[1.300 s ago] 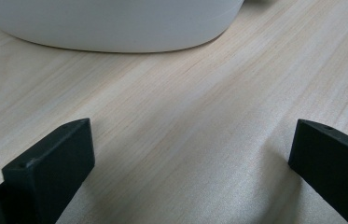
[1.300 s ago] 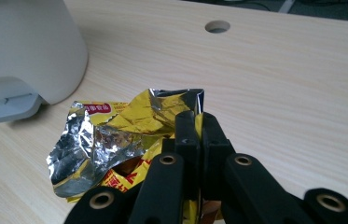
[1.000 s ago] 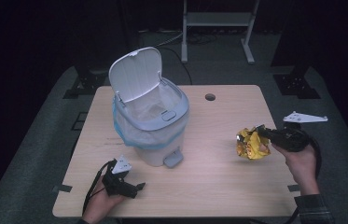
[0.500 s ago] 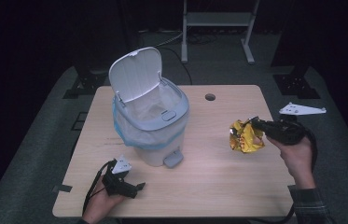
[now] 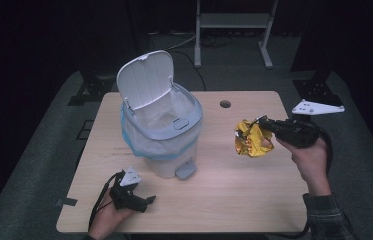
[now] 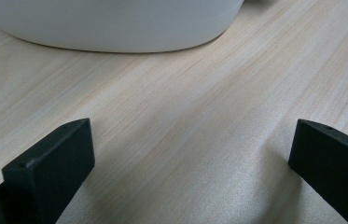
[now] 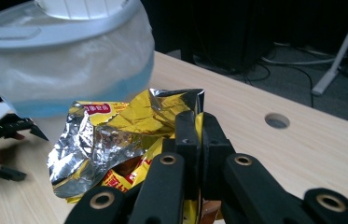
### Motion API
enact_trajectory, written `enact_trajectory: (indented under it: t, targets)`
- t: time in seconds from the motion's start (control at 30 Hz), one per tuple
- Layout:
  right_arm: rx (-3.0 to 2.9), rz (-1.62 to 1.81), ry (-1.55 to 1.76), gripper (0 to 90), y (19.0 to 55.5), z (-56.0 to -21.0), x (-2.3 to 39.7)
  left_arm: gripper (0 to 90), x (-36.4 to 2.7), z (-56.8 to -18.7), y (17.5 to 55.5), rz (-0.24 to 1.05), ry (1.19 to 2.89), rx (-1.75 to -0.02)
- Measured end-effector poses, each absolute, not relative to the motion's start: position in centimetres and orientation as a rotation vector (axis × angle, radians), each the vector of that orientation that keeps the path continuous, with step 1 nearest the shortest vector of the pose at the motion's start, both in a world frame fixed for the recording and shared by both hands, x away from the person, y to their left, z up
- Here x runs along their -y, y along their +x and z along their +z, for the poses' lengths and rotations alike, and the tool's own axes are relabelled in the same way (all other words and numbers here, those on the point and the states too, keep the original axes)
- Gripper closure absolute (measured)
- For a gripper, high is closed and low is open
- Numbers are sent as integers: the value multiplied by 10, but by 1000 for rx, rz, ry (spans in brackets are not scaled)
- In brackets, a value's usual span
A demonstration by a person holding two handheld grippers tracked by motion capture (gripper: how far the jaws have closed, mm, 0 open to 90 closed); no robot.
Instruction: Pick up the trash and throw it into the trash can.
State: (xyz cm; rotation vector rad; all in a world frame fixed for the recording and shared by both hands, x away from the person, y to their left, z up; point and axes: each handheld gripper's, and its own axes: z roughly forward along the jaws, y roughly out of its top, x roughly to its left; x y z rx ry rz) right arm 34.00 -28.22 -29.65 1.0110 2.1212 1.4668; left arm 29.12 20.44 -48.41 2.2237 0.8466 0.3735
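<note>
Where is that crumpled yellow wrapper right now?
In the high view the wrapper is pinched in the right gripper, right of the open bin.

Bare counter (image 5: 234,190) lies open between the two hands, and the strip from the crumpled wrapper (image 5: 250,140) to the bin (image 5: 161,132) holds nothing. The bin's mouth is open from the right and front, but its raised lid (image 5: 144,80) walls off the far left. The left claw (image 5: 144,201) sits low, just before the bin's base.
</note>
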Motion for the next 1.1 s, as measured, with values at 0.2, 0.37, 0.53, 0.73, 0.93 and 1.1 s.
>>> enact_trajectory:
  t: [0.2,0.37,0.53,0.73,0.93,1.1]
  targets:
    - [-2116,1506,960,881,342,-283,270,0,-204,-484,291,374,2223,-846]
    - [-2116,1518,922,881,345,-272,260,0,-204,-484,291,374,2223,-846]
    - [-2117,1531,888,882,347,-261,251,0,-204,-484,291,374,2223,-846]
    - [-2110,1560,846,882,350,-248,240,0,-205,-484,291,375,2227,-844]
    - [-2111,1571,806,882,354,-234,225,0,-205,-484,291,374,2227,-844]
    - [-2118,1578,772,882,358,-223,212,0,-205,-484,291,375,2227,-844]
